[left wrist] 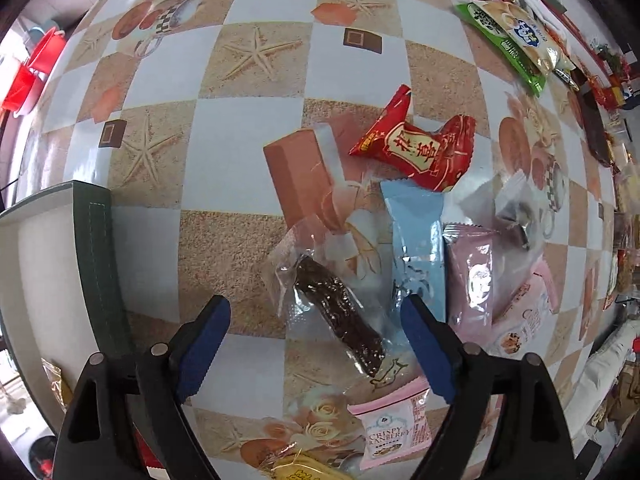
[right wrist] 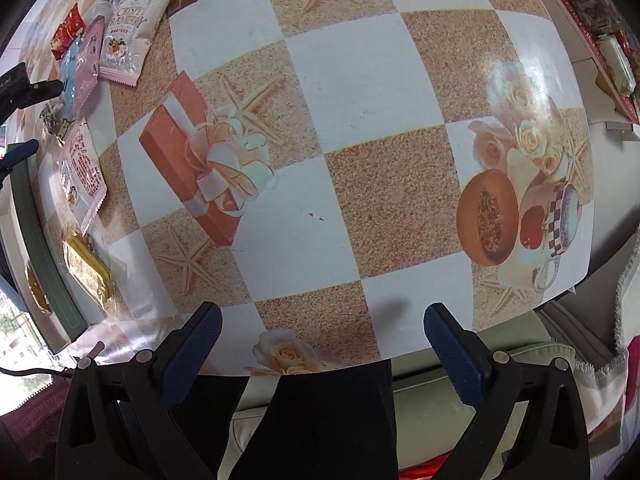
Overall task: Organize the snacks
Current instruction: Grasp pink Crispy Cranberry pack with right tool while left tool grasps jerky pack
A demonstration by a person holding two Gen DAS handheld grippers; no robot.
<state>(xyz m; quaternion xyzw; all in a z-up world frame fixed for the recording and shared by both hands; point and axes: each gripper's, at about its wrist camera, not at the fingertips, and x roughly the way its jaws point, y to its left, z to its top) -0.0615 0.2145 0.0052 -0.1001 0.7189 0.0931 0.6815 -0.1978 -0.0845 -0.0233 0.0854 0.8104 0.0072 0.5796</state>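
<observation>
**Over the snacks, tongs spread**

On the checkered tablecloth (left wrist: 248, 152), between wide left gripper (left wrist: 316, 344) fingers, untouched: dark bar (left wrist: 340, 312) in clear wrap. Just beside: blue packet (left wrist: 420, 248), pink packet (left wrist: 472, 280), red packet (left wrist: 420, 144). Right gripper (right wrist: 324, 344) wide too, holding nothing.

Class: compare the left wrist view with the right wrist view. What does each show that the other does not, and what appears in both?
Left wrist only: a dark snack in clear wrap lying between the open left gripper, and a green packet far off.
Right wrist only: the open right gripper over bare tablecloth at the table edge, with dark trousers below.
Both: the red wrapper, light blue packet and checkered tablecloth.
</observation>
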